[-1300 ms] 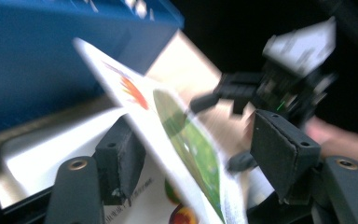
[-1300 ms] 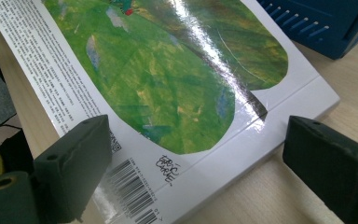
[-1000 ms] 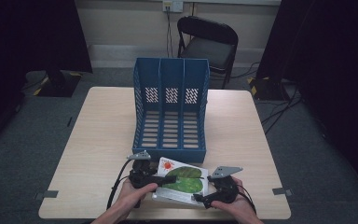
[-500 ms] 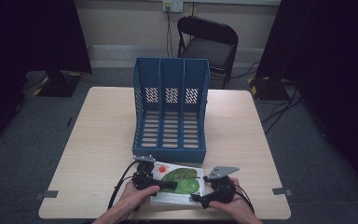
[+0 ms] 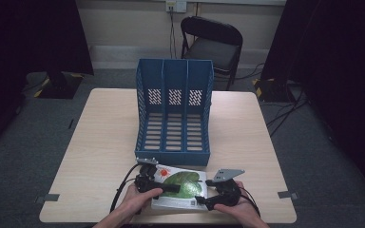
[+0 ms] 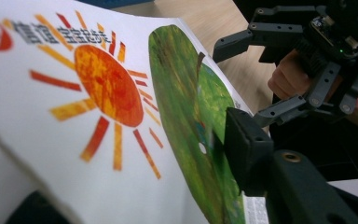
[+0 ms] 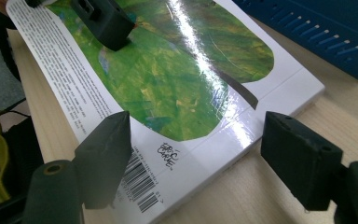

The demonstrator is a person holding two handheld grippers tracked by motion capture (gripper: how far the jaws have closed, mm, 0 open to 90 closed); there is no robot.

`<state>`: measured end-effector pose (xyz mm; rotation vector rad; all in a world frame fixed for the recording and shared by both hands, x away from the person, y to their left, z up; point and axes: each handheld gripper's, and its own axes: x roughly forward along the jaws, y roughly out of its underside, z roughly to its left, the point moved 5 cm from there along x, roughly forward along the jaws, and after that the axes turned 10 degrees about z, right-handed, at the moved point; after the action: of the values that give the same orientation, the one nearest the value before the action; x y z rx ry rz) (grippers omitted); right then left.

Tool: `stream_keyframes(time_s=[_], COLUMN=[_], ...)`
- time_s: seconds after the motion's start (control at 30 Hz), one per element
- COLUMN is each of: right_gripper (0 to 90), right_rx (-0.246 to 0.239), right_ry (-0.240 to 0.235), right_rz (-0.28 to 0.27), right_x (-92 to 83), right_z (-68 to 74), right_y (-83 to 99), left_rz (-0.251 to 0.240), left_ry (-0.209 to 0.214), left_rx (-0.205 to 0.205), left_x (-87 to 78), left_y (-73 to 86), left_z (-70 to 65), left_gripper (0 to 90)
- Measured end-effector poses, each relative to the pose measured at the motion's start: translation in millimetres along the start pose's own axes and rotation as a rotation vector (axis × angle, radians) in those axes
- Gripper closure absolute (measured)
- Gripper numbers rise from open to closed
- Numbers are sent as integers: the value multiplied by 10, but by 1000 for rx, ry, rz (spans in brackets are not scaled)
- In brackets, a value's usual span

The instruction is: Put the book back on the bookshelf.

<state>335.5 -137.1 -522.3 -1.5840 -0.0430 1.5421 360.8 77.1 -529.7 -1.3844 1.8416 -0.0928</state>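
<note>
Two grippers meet at one book [image 5: 180, 187] lying on the table's [image 5: 100, 142] near edge — left gripper [image 5: 164, 189] closing, clamped on its cover; right gripper [image 7: 196, 154], closing too, jaws apart astride its corner, not yet pressing.

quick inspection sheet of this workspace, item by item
surface: light wooden table, bare apart from the job's things
job's things: picture book with a sun and a green leaf on its cover, at the near edge; blue three-slot file rack just behind it, slots empty
clutter: nothing seen
grippers: left gripper has just been closing, one jaw pressed on the lifted cover; right gripper has just been closing too, its jaws straddle the book's barcode corner, pads not yet pressing
cables: black cable loops from the left gripper on the table; more cables on the floor at the right
surroundings: grey carpet, black folding chair behind the table, dark curtains at both sides
</note>
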Motion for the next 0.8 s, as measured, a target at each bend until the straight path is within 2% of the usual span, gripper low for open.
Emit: stream_keyframes(time_s=[0.03,0.13,0.23,0.27,0.6,0.63,0.67,0.77,0.8], right_gripper=[236,220,216,213,200,201,201,207,207], right_rx=[5,27,32,44,90,92,92,96,96], right_ry=[-7,-30,-24,-24,-19,-21,-25,-34,-34], right_rz=[4,24,18,12,-14,-13,-13,-17,-17], right_x=[-2,2,-6,-21,-68,-68,-67,-67,-67], right_z=[-6,-28,-44,-55,-121,-126,-129,-130,-130], right_y=[2,25,21,17,14,15,14,9,9], left_rz=[-1,3,6,9,-4,-9,-9,-9,-9], left_ry=[6,-5,-22,-34,-80,-86,-86,-118,-118], left_rx=[11,17,38,60,114,145,145,227,227], left_x=[-2,-5,-5,-15,-35,-44,-44,-52,-52], left_y=[-1,0,-3,-9,-3,-3,-3,-8,-8], left_z=[-5,-19,-33,-51,-130,-165,-165,-257,-257], left_gripper=[683,699,701,701,706,708,709,710,710])
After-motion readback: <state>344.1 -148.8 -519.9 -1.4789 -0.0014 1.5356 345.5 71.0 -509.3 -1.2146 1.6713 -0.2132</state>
